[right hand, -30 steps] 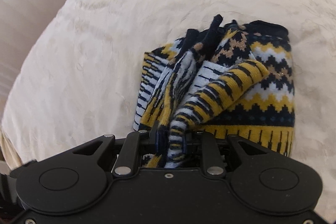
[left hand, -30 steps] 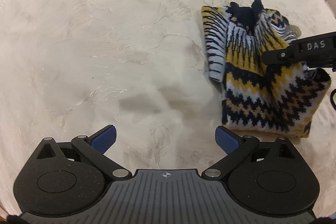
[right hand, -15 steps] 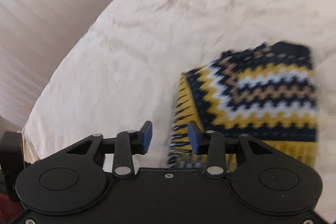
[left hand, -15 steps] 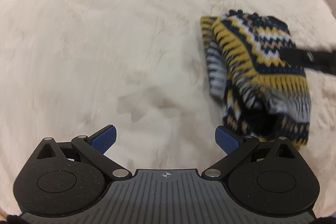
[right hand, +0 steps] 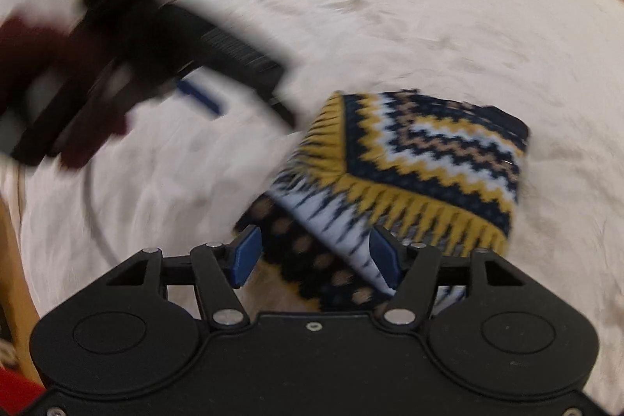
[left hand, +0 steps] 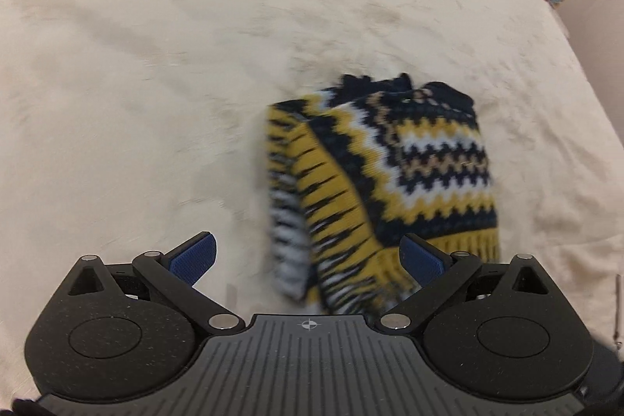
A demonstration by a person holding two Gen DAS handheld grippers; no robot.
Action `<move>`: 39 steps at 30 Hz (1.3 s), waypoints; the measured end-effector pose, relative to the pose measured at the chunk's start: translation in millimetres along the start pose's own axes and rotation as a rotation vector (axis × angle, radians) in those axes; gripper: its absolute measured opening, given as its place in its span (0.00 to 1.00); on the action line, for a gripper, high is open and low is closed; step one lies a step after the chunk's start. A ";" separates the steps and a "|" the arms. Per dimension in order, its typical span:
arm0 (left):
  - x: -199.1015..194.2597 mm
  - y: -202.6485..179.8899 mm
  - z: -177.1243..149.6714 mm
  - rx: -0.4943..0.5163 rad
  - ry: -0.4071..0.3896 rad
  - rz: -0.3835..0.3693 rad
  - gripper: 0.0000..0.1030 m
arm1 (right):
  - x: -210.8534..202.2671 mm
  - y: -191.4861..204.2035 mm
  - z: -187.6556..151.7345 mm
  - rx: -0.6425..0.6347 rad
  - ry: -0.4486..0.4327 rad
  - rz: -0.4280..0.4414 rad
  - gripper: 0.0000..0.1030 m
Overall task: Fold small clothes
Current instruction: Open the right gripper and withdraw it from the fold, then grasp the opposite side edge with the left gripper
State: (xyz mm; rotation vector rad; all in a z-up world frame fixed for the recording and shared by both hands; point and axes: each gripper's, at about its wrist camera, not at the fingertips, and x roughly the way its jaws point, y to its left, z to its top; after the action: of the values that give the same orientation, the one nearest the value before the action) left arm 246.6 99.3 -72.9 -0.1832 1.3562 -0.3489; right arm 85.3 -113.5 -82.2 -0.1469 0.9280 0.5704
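**Folded knit released on the bed**

The patterned knit garment (left hand: 390, 178) is seen lying folded on the cream bed cover (left hand: 156, 84). The right gripper (right hand: 316, 256) has just been opening, its fingers clear of the cloth. The left gripper (left hand: 308, 258) is held wide open, empty.

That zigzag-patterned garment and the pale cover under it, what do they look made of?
The garment looks knitted, probably wool or acrylic yarn: stepped stitch-like zigzags in navy, yellow and white, matte. The cover seems a soft plush or velvety fabric, cream, with brushed streaks in its nap.
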 end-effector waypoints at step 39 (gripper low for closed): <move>11.6 12.7 22.5 0.062 -0.134 -0.034 0.73 | 38.8 25.7 -4.1 -0.044 0.028 0.111 0.70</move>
State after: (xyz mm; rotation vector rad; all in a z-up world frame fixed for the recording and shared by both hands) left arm 272.3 105.5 -83.0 -0.1754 1.2096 -0.4002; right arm 87.0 -77.7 -112.3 -0.1441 0.9556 0.6932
